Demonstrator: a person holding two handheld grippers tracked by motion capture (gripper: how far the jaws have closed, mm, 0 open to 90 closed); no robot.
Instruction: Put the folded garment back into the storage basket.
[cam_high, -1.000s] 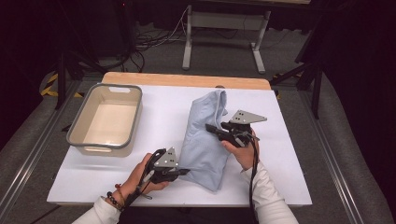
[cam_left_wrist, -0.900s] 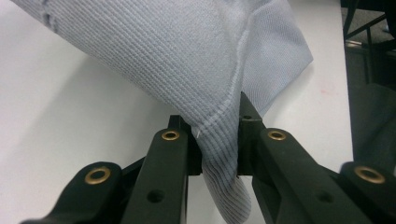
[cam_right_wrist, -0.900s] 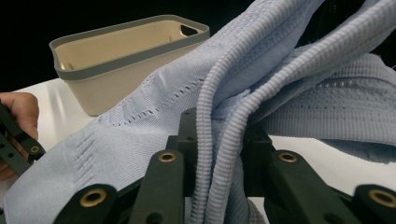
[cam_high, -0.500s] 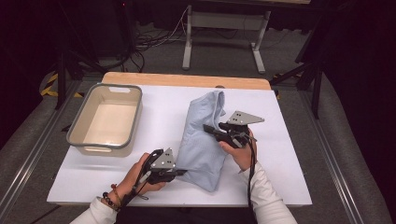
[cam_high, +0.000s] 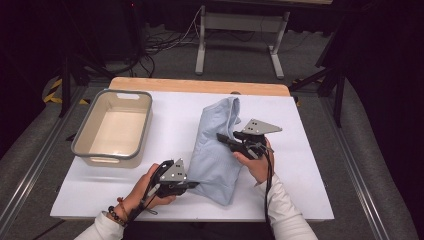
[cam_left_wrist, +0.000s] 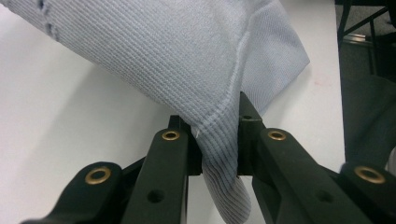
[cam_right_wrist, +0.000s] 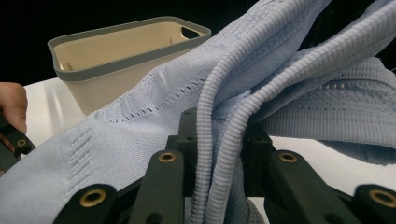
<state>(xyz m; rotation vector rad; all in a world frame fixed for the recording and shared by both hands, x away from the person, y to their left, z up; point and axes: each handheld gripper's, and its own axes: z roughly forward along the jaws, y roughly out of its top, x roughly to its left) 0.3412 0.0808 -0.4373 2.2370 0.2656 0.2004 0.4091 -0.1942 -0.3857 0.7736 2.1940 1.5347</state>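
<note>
A beige basin is seen at the worktop's left, nothing inside. The blue garment is pinched by both tongs: left tongs near, right tongs farther.

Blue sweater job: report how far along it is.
Done: the blue sweater lies folded into a narrow strip on the table. In hand: the left gripper and right gripper each clamp an edge. Left: probably another fold, then the empty bin, possibly.

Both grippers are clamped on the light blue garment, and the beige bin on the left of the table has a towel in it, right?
Not quite. The beige bin is empty, as the high view shows. The rest holds: the left gripper and the right gripper are clamped on the light blue garment.
</note>
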